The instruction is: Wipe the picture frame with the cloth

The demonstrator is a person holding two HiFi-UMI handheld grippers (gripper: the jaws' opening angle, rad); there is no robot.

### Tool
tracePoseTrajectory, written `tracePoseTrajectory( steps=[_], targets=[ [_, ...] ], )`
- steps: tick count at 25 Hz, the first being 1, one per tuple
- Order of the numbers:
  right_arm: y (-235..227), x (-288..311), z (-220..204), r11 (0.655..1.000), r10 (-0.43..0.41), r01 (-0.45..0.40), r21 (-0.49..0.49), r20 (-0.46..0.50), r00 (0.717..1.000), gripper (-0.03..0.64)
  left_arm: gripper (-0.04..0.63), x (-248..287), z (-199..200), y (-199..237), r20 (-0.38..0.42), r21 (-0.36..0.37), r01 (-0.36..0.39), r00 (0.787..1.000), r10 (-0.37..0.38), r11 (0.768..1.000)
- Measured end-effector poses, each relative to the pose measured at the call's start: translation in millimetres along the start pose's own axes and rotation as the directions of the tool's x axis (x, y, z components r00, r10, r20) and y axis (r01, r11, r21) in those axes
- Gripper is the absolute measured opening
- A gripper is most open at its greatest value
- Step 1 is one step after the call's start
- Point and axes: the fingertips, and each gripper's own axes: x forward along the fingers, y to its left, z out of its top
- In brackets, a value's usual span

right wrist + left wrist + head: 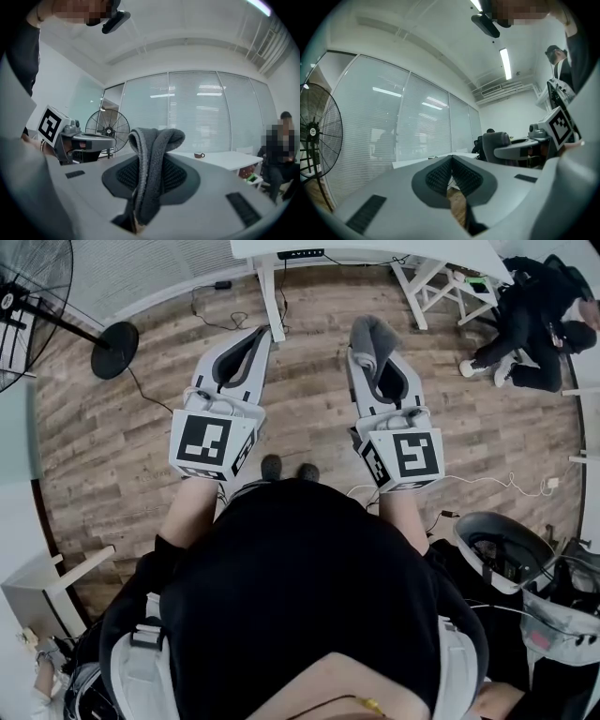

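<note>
- Right gripper (149,161): the jaws are clamped on the grey cloth (154,140). It stands doubled between the ribbed pads, its fold bulging up past the tips and a tail hanging behind them. I judge this grip is meant to put a padded wiping edge ahead of the jaws.
- The cloth looks thick, soft and fleecy, with a smoother band along one edge.
- Left gripper (451,163): the jaws are together with nothing between them. The dark ribbed pads meet at the tips, and the wood-plank floor (457,205) shows through the gap behind them. It is probably kept free to steady the frame.
- Both grippers point level, side by side, over bare floor.
- Picture frame: it shows in no view and is not ahead of either pair of jaws. By my reading, wiping has not begun.
- Ahead of the right jaws is a white table (225,159) with a small mug (199,155). To their left stands a wire-caged pedestal fan (107,129).
</note>
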Motion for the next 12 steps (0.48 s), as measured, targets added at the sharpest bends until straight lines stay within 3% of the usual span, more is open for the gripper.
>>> tracePoseTrajectory(
  steps=[12],
  targets=[
    [29.8, 46.2, -6.2, 0.999, -0.038, 0.038, 0.003, -0.014, 0.999, 0.098, 0.012, -6.1, -14.3, 57.7, -0.004, -0.019, 0.018, 1.000, -0.018, 1.000]
  ],
)
